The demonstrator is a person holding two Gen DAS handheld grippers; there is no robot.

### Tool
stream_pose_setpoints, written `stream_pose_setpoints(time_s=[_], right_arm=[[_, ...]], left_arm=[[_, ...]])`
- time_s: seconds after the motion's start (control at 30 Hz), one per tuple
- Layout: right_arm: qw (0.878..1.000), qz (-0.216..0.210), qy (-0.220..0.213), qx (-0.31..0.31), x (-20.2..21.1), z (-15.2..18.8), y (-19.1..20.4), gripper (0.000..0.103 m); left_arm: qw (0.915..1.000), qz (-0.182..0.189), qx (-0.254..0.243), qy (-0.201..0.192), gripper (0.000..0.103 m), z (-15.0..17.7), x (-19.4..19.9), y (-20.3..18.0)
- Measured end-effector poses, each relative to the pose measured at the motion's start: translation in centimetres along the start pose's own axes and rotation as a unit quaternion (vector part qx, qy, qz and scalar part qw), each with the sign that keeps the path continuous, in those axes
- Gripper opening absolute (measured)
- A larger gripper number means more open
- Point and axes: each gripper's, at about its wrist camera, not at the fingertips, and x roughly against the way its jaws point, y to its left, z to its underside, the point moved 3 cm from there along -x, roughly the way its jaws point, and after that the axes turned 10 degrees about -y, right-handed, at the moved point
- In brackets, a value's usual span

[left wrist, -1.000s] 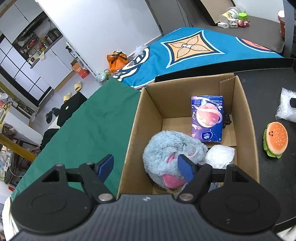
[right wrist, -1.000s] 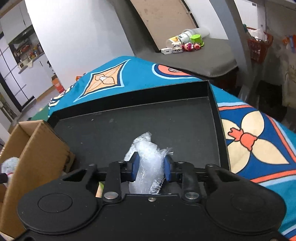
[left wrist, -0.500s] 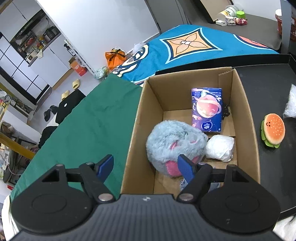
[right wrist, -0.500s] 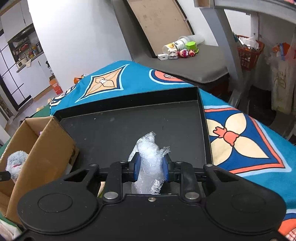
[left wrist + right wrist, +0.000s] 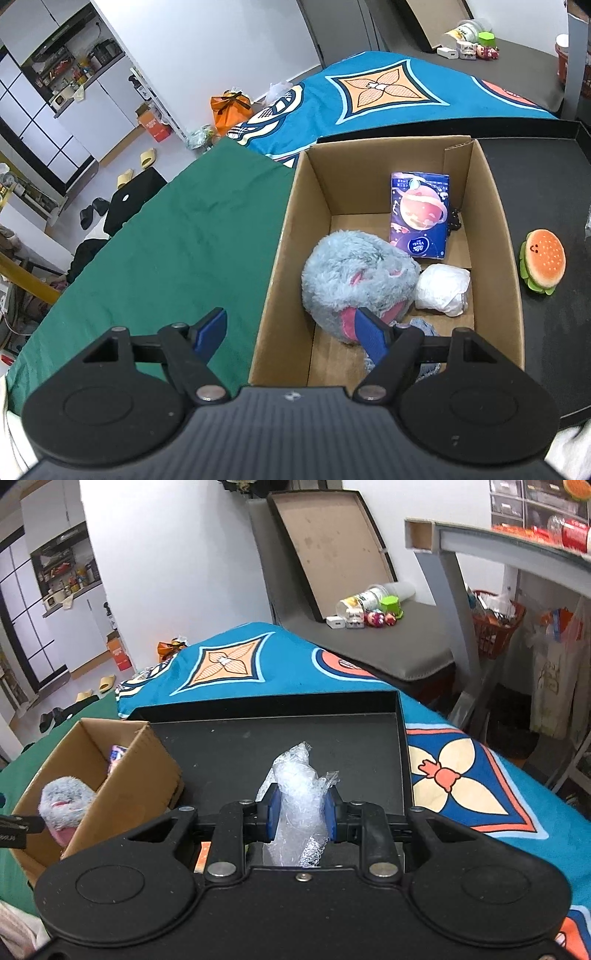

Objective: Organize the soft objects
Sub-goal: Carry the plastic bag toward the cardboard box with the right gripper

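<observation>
Crumpled clear plastic wrap (image 5: 300, 794) pinched between the blue pads of the right gripper (image 5: 301, 808), lifted above the black tray (image 5: 402, 738), presumably for carrying to the cardboard box (image 5: 280, 254) down-left of those tongs. Left gripper (image 5: 291, 328) spread wide, empty, straddling the box's near-left wall; ahead of it, grey plush (image 5: 354, 273), tissue pack (image 5: 419, 214), white bundle (image 5: 443, 290). Burger toy (image 5: 543, 260) waiting outside, far right.

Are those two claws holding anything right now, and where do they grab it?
The right claw pinches a wad of clear plastic wrap around its middle. The left claw is open, holding nothing.
</observation>
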Motion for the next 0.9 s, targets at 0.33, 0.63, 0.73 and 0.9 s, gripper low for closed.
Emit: stream_pose_setpoints(time_s=[0.33,0.63,0.73,0.9], right_arm=[[0.999,-0.019,-0.017,0.027,1.7,-0.8,2.5,0.024],[0.996,-0.05,-0.041,0.057,2.3,-2.8,6.4,0.024],[0.995,-0.061,-0.045,0.064,2.3,-3.4,8.0,0.024],[0.993,-0.074,-0.051,0.077,2.2,-4.2,10.5,0.024]], left_arm=[[0.9998,0.014,0.014,-0.009,0.075,0.2,0.4,0.8],[0.9981,0.039,0.045,-0.016,0.074,0.5,0.4,2.1],[0.9972,0.046,0.058,-0.014,0.074,0.6,0.1,2.5],[0.9953,0.057,0.078,-0.005,0.071,1.0,-0.6,3.2]])
